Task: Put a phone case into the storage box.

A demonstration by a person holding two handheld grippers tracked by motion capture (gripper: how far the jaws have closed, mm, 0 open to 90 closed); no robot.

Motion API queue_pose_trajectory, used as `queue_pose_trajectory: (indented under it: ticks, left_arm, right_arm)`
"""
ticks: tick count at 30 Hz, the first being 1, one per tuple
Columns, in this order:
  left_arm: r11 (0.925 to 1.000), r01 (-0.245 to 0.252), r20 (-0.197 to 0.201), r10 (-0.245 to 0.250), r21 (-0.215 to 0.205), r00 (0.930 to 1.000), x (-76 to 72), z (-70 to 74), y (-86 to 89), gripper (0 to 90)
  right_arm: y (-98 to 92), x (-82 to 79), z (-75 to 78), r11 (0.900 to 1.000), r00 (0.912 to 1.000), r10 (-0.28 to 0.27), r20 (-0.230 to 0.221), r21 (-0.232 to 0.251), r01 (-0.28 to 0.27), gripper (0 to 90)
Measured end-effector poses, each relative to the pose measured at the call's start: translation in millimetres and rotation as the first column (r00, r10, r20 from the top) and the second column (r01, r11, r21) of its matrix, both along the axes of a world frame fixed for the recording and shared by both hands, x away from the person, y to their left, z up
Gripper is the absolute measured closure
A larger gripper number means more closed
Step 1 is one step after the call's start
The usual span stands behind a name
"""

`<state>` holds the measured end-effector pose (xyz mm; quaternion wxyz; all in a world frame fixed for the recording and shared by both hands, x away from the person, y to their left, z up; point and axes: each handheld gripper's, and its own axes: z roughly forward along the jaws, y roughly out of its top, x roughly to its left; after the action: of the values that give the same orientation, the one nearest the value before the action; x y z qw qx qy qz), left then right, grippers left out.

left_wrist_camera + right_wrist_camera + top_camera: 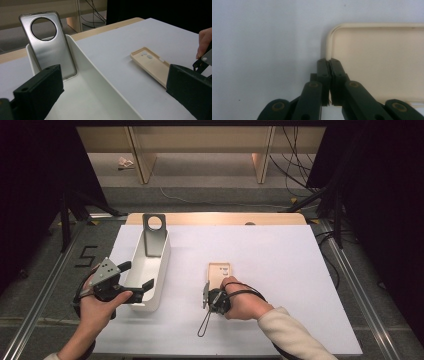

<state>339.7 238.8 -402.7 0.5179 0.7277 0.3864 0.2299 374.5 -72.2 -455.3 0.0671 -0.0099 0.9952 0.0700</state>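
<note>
A beige phone case (219,270) lies hollow side up on the white table sheet. My right gripper (215,289) is shut on its near rim; in the right gripper view the black jaws (328,61) pinch the rim of the beige case (377,62) at a corner. A silver phone case (154,234) with a round hole leans upright at the far end of a long white bin (162,265). My left gripper (136,276) is held open at the bin's near end, gripping nothing. The left gripper view looks past its jaws (115,75) at the silver case (50,47), the bin (95,67) and the beige case (152,65).
The white sheet (280,260) covers a wooden table whose far edge (215,218) shows. Metal rails run along both sides on the floor. Black stands and loose cables (295,170) lie beyond the table.
</note>
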Motion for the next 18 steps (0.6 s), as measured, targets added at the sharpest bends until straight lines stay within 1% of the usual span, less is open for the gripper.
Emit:
queue_pose_trajectory:
  ticks: [1,2,3,4,6,7,8,9,10,11,13,15,16,18]
  left_arm:
    - [1.0,0.0,0.0,0.0,0.0,1.0,0.0,-0.1,0.0,0.3]
    - [1.0,0.001,0.0,-0.001,0.0,1.0,0.0,-0.1,0.0,0.3]
    - [1.0,0.001,0.0,-0.001,0.0,1.0,0.0,-0.1,0.0,0.3]
    - [1.0,0.0,0.0,0.0,-0.001,1.0,0.1,-0.1,0.2,0.3]
    - [1.0,-0.001,0.0,0.001,-0.002,1.0,0.2,-0.1,0.3,0.3]
    - [1.0,-0.001,0.0,0.001,-0.001,1.0,0.2,-0.2,0.2,0.3]
    - [1.0,-0.001,0.0,0.001,-0.001,1.0,0.2,-0.2,0.1,0.3]
    - [1.0,-0.001,0.0,0.001,-0.001,1.0,0.2,-0.2,0.1,0.3]
    - [1.0,-0.001,0.001,0.001,-0.001,1.0,0.2,0.0,0.0,0.3]
    - [1.0,-0.001,0.001,0.001,-0.002,1.0,0.1,0.1,0.0,0.3]
    - [1.0,-0.001,0.001,0.001,-0.003,1.0,0.1,0.2,0.1,0.3]
    - [1.0,-0.001,0.002,0.001,-0.004,1.0,0.1,0.3,0.3,0.3]
    - [1.0,-0.001,0.002,0.001,-0.004,1.0,0.1,0.4,0.2,0.3]
    - [1.0,-0.002,0.001,0.002,-0.004,1.0,0.0,0.5,-0.2,0.3]
  right_arm:
    - [-1.4,-0.6,0.5,1.0,0.9999,-0.012,-0.008,0.007,0.012,88.4]
    - [-3.1,0.4,0.8,1.0,0.9999,-0.004,-0.012,0.019,0.005,88.4]
    - [-3.1,0.4,0.8,1.0,0.9999,-0.004,-0.012,0.019,0.005,88.4]
    - [-6.3,-0.4,1.8,0.999,0.9997,-0.017,-0.015,0.04,0.018,88.5]
    - [-7.9,0.2,3.0,0.999,0.9999,-0.011,-0.01,0.049,0.012,88.5]
    - [-11.5,0.3,6.0,0.996,0.9998,-0.016,-0.015,0.087,0.018,88.5]
    - [-12.7,0.5,7.0,0.995,0.9998,-0.016,-0.014,0.1,0.017,88.5]
    - [-12.7,0.5,7.0,0.995,0.9998,-0.016,-0.014,0.1,0.017,88.5]
    - [-16.2,0.6,10.0,0.991,0.9996,-0.024,-0.016,0.129,0.026,88.5]
    - [-17.3,0.8,11.0,0.99,0.9995,-0.027,-0.016,0.135,0.029,88.6]
    - [-20.9,1.5,12.6,0.986,0.9993,-0.032,-0.021,0.162,0.035,88.6]
    - [-22.7,1.4,13.6,0.985,0.9991,-0.036,-0.02,0.17,0.039,88.6]
    - [-26.4,1.6,15.5,0.979,0.999,-0.041,-0.015,0.2,0.044,88.6]
    - [-29.4,1.8,17.2,0.974,0.9988,-0.045,-0.019,0.219,0.048,88.6]
